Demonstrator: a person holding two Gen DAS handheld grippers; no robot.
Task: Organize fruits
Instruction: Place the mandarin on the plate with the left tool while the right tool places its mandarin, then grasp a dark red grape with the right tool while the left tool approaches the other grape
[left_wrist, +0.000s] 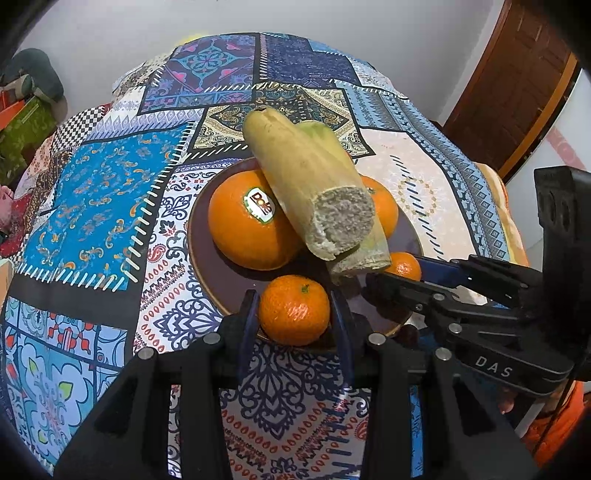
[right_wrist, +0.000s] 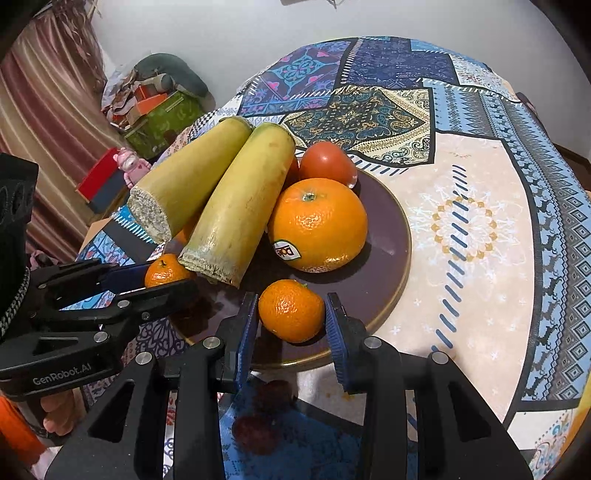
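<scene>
each mandarin sits squarely between open jaws, ungripped: left gripper (left_wrist: 294, 314) on its mandarin (left_wrist: 293, 309), right gripper (right_wrist: 291, 317) on its own (right_wrist: 291, 311), both at the plate's (right_wrist: 384, 258) near rim.

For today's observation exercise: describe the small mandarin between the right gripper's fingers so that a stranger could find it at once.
Find the dark round plate on the patchwork tablecloth. At its near rim, between the right gripper's blue pads, sits a small mandarin. It carries no sticker, unlike the bigger orange behind it.

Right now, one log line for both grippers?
left gripper: flanks left mandarin, grip unclear | right gripper: flanks right mandarin, grip unclear | plate: both mandarins on it
</scene>
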